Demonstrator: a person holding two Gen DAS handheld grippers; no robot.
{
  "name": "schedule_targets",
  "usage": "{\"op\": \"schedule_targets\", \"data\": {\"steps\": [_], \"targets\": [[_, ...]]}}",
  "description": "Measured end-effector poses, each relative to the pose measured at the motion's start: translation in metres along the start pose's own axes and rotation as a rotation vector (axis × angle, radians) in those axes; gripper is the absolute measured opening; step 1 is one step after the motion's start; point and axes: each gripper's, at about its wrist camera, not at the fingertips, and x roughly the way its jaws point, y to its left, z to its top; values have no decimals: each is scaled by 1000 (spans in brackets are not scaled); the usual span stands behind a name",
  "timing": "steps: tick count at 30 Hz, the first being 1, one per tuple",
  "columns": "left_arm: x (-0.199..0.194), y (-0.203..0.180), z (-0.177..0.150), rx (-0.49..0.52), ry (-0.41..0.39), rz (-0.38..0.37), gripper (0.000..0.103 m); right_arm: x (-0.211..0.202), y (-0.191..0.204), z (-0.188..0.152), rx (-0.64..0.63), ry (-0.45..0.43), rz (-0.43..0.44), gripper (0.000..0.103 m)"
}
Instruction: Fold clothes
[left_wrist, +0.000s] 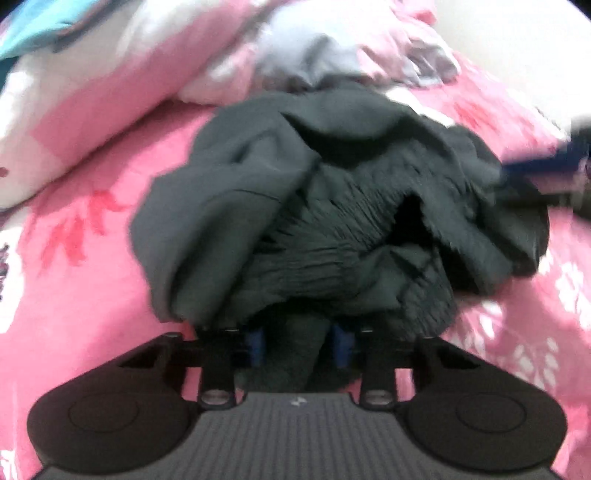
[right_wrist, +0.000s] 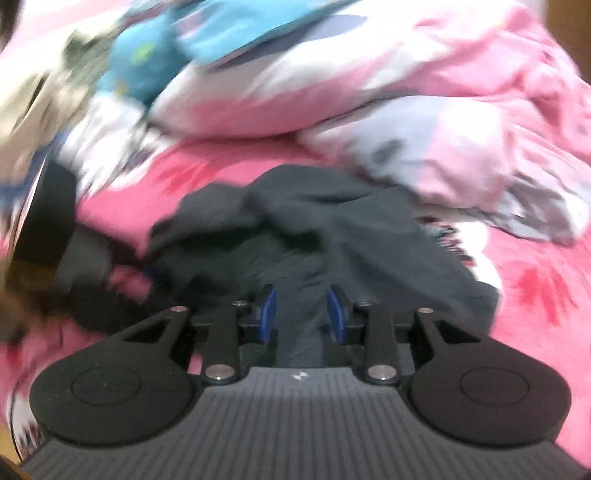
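Dark garment lies bunched on the pink bedding, spilling forward from both grippers: left gripper and right gripper each have cloth pinched between their blue pads, neither arm clearly nearer.

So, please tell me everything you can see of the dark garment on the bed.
The dark garment is charcoal-grey matte cloth, crumpled in a loose heap, with a gathered, ribbed band across its middle. It lies on the pink floral bedsheet. The left gripper and the right gripper each pinch a fold of it.
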Motion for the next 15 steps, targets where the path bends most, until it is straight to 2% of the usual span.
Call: {"op": "schedule_targets", "data": {"steps": [3,5,7,9,11,14,15], "targets": [[-9,18,0,-74,-23,47,22,23,18,-9,-61,59,-5,30],[-4,19,-2,-72,-10,49,23,43,24,-15,-110,109,-71,29],[0,20,-3,-69,2,52,25,50,18,-15,-94,128,-147,28],[5,21,-4,-66,14,54,34,52,8,-13,-51,131,-200,28],[10,22,-6,-63,27,56,41,48,1,-13,-11,123,-187,30],[11,12,-17,-25,51,58,60,50,2,-19,-24,138,-150,30],[14,9,-20,-16,60,59,62,53,3,-21,-37,150,-146,30]]}}
